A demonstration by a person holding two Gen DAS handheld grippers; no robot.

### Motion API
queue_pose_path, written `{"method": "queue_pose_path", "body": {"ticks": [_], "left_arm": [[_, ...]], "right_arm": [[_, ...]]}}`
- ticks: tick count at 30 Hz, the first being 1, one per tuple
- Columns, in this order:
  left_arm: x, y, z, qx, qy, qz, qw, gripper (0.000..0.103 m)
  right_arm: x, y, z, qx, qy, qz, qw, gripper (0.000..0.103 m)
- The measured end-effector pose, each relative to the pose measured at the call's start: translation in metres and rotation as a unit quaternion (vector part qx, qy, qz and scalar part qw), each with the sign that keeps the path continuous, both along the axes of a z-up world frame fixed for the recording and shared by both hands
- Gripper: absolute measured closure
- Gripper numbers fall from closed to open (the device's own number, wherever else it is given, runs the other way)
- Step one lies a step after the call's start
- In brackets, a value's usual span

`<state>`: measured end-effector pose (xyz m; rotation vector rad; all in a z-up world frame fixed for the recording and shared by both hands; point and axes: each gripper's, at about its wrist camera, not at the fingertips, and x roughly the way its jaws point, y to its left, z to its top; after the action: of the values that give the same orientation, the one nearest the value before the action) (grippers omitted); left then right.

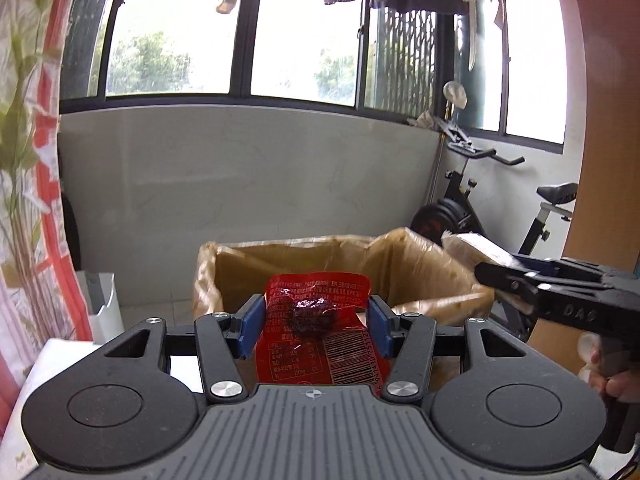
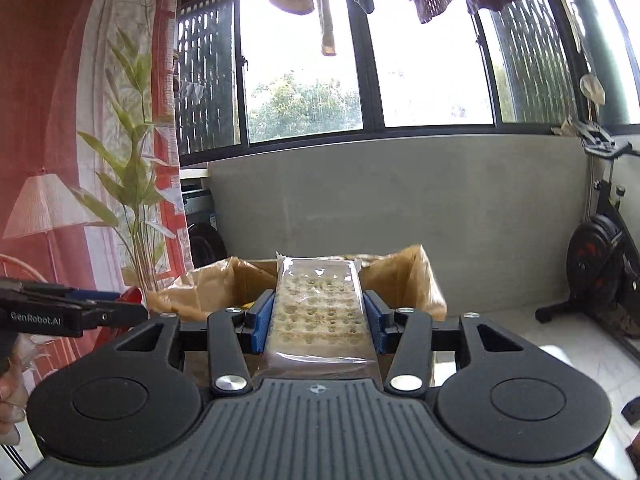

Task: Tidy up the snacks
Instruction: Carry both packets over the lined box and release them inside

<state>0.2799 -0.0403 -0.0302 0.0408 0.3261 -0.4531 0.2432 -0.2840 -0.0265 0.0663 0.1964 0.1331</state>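
Note:
My left gripper [image 1: 316,326] is shut on a red snack packet [image 1: 320,332] with a dark lump showing through it and a barcode at its lower right; its blue pads press the packet's two sides. My right gripper [image 2: 318,316] is shut on a clear-wrapped block of pale crackers [image 2: 318,306] that points forward. Both are held up in front of an open cardboard box [image 1: 404,264], also seen as the cardboard box [image 2: 404,276] in the right wrist view. The right gripper [image 1: 520,276] with its crackers enters the left view from the right; the left gripper [image 2: 100,308] shows at the left edge of the right view.
A grey wall under wide windows stands behind the box. An exercise bike [image 1: 480,208] is at the right. A red and white curtain [image 2: 60,140] and a leafy plant [image 2: 132,184] are at the left. Laundry hangs overhead. A white container [image 1: 106,308] stands on the floor.

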Motion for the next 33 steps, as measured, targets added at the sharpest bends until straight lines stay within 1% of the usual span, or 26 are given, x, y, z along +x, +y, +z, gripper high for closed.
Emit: {"method": "queue_pose_path", "body": {"ticks": [3,4,6,8,11,14,16,17,18,20,21,23,25,29,33], "left_arm": [[0.029,-0.024,0.013,0.009,-0.02,-0.002,0.9998,0.045],[0.041,-0.032,0.014,0.015,-0.018,0.001,0.9997,0.045],[0.067,-0.052,0.008,0.042,-0.017,0.001,0.999,0.044],[0.091,-0.067,-0.003,0.068,0.003,0.017,0.9976,0.044],[0.115,-0.076,-0.021,0.064,0.042,0.031,0.9965,0.044],[0.13,-0.082,-0.032,0.062,0.074,0.05,0.994,0.037],[0.135,-0.082,-0.037,0.075,0.08,0.057,0.9924,0.029],[0.135,-0.083,-0.038,0.079,0.077,0.055,0.9924,0.023],[0.134,-0.079,-0.038,0.079,0.072,0.051,0.9929,0.021],[0.131,-0.069,-0.034,0.072,0.066,0.05,0.994,0.021],[0.13,-0.065,-0.03,0.064,0.066,0.049,0.9945,0.021],[0.121,-0.052,-0.025,0.04,0.061,0.052,0.996,0.021],[0.112,-0.044,-0.021,0.025,0.054,0.054,0.9968,0.021],[0.089,-0.028,-0.016,0.017,0.044,0.047,0.9978,0.022],[0.066,-0.007,-0.017,0.004,0.047,0.037,0.9982,0.026]], "right_arm": [[0.041,0.003,0.003,-0.004,0.009,-0.025,1.0,0.054],[0.052,0.004,0.002,-0.006,0.016,-0.033,0.999,0.054],[0.075,0.007,-0.002,-0.011,0.034,-0.044,0.998,0.054],[0.093,0.009,-0.01,-0.016,0.05,-0.054,0.997,0.054],[0.11,0.011,-0.021,-0.03,0.068,-0.065,0.995,0.054],[0.12,0.011,-0.029,-0.04,0.086,-0.063,0.993,0.054],[0.124,0.009,-0.034,-0.044,0.099,-0.06,0.992,0.053],[0.124,0.009,-0.035,-0.043,0.102,-0.061,0.992,0.053],[0.121,0.007,-0.035,-0.039,0.104,-0.065,0.992,0.051],[0.111,0.003,-0.033,-0.028,0.098,-0.064,0.993,0.041],[0.105,0.002,-0.032,-0.023,0.092,-0.057,0.994,0.04],[0.091,0.001,-0.028,-0.019,0.077,-0.049,0.996,0.039],[0.075,-0.001,-0.026,-0.013,0.061,-0.041,0.997,0.039],[0.048,0.0,-0.022,-0.004,0.039,-0.032,0.999,0.039],[0.02,0.003,-0.024,0.004,0.017,-0.034,0.999,0.039]]}}
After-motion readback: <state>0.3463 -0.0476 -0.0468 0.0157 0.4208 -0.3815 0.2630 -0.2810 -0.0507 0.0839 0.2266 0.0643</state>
